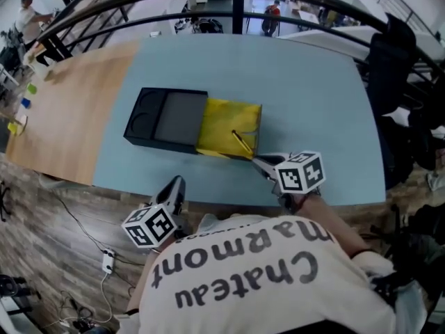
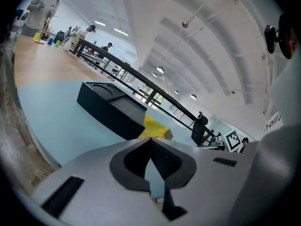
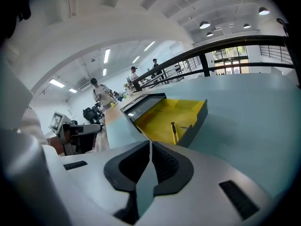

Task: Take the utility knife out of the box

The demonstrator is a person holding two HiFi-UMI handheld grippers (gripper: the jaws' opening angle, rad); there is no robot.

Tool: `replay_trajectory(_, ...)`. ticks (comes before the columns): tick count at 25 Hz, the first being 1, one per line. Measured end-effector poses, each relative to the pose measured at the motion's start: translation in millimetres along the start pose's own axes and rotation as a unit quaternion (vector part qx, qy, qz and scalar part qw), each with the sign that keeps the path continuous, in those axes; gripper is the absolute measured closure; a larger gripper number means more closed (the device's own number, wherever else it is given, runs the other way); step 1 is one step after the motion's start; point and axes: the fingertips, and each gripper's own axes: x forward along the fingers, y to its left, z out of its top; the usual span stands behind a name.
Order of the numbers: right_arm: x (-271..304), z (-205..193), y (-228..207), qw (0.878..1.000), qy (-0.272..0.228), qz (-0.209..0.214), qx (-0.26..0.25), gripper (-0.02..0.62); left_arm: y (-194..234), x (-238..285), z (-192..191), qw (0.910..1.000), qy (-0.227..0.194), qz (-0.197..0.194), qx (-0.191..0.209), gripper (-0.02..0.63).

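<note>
1. The table (image 1: 313,96) is bearing the black box (image 1: 167,117), with its yellow drawer (image 1: 226,120) standing out.
2. The right gripper (image 3: 150,142) is hovering near the drawer, its jaws pressing together on nothing.
3. The left gripper (image 2: 151,138) is hanging over the table's near edge (jaws likewise together, empty).
4. The knife (image 1: 242,143) is lying in the drawer, untouched.

Yellow utility knife (image 1: 242,143) lies flat at near right of yellow drawer (image 1: 222,120), slid open from black box (image 1: 165,119)
</note>
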Motion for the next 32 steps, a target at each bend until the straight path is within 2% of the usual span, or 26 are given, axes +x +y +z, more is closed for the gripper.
replay_trajectory(5,6.2,7.7,-11.5,1.0,0.01,0.002,0.0,0.554,-0.7,20.3,6.2,0.9999,0.013,0.001,0.001,0.603)
replay_trajectory(9,10.4,18.5,-15.4,1.0,0.01,0.006,0.02,0.554,4.0,35.0,9.4,0.9995,0.03,0.007,-0.003,0.603)
replay_trajectory(14,18.2,41.7,-21.6,1.0,-0.001,0.001,0.018,0.554,12.1,49.0,21.4,0.9993,0.036,0.011,-0.005,0.603)
replay_trajectory(20,40.9,42.8,-26.6,0.998,0.012,-0.029,0.057,0.554,13.3,55.2,33.5,0.9963,0.077,-0.036,0.013,0.603)
replay_trajectory(25,44.3,39.5,-32.6,0.992,0.042,-0.077,0.094,0.554,13.2,61.1,57.0,0.9908,0.102,-0.075,0.049,0.603)
replay_trajectory(32,56.5,27.7,-37.8,0.986,0.117,-0.103,0.067,0.552,28.1,71.8,66.8,0.9882,0.116,-0.093,0.038,0.603)
